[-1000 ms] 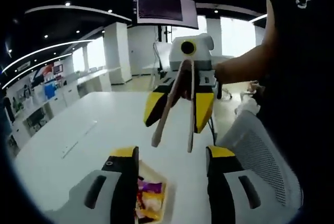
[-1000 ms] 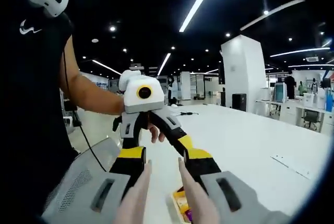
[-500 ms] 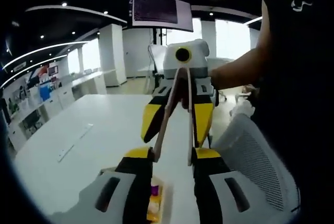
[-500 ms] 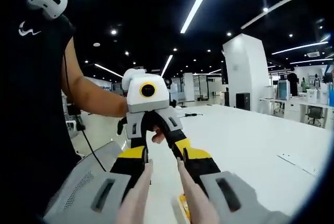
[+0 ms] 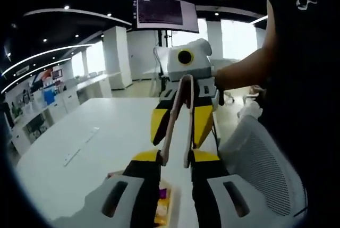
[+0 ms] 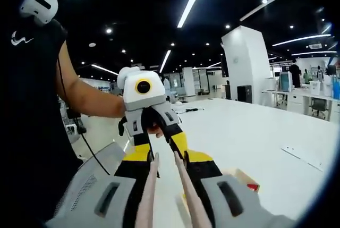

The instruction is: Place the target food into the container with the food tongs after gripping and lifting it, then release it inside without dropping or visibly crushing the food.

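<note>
Right gripper (image 6: 164,185) is clamped on the tongs (image 6: 169,196). Their long axis runs along the jaws and the tips point forward and away from the person, toward the left gripper (image 5: 170,196). In the left gripper view the tongs (image 5: 178,121) hang tips-down, arms slightly apart, nothing between them. Left gripper's jaws are nearly together with nothing held, tong tips just above them. The tray (image 5: 164,212) on the white table (image 5: 79,148) holds orange and purple snack packets, mostly hidden behind the jaws, so exact items are unclear. The tray's corner (image 6: 247,180) is cut off by the right jaw.
</note>
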Tool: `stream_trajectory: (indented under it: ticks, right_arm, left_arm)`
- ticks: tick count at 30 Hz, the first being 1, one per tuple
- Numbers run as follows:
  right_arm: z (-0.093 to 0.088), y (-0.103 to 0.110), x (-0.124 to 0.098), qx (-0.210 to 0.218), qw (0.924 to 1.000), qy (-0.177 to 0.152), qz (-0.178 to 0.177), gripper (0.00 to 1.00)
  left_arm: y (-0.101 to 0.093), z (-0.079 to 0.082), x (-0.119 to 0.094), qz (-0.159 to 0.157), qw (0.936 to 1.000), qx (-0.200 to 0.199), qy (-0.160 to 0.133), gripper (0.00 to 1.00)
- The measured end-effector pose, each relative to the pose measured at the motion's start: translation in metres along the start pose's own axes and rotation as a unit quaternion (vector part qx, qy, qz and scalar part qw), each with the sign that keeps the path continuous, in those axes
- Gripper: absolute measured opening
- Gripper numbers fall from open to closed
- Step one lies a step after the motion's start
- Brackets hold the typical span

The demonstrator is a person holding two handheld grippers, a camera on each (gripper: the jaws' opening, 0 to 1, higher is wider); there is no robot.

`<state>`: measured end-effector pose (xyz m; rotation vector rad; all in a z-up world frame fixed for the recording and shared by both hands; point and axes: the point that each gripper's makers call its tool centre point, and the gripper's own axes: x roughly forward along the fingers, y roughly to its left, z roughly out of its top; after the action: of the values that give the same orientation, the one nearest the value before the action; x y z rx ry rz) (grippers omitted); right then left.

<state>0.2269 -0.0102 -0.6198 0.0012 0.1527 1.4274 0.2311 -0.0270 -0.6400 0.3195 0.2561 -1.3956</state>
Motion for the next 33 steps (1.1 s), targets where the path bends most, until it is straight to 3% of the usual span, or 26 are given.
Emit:
stream_trajectory:
  ticks: [16, 22, 29, 33]
  right_arm:
    - [-0.008, -0.003, -0.017, -0.023, 0.9994, 0.026, -0.008, 0.19]
    - [-0.012, -0.005, -0.021, -0.018, 0.9991, 0.034, -0.018, 0.2]
    - [-0.019, -0.005, -0.032, -0.02, 0.9985, 0.046, -0.024, 0.2]
    - [-0.032, -0.001, -0.032, -0.022, 0.9975, 0.063, -0.023, 0.19]
  left_arm:
    - [0.005, -0.011, -0.016, 0.009, 0.9996, 0.014, 0.023, 0.06]
    - [0.003, -0.012, -0.014, 0.018, 0.9987, 0.037, 0.03, 0.03]
    - [0.002, -0.019, -0.016, 0.022, 0.9982, 0.041, 0.038, 0.03]
    - [-0.002, -0.03, -0.014, 0.024, 0.9968, 0.055, 0.052, 0.02]
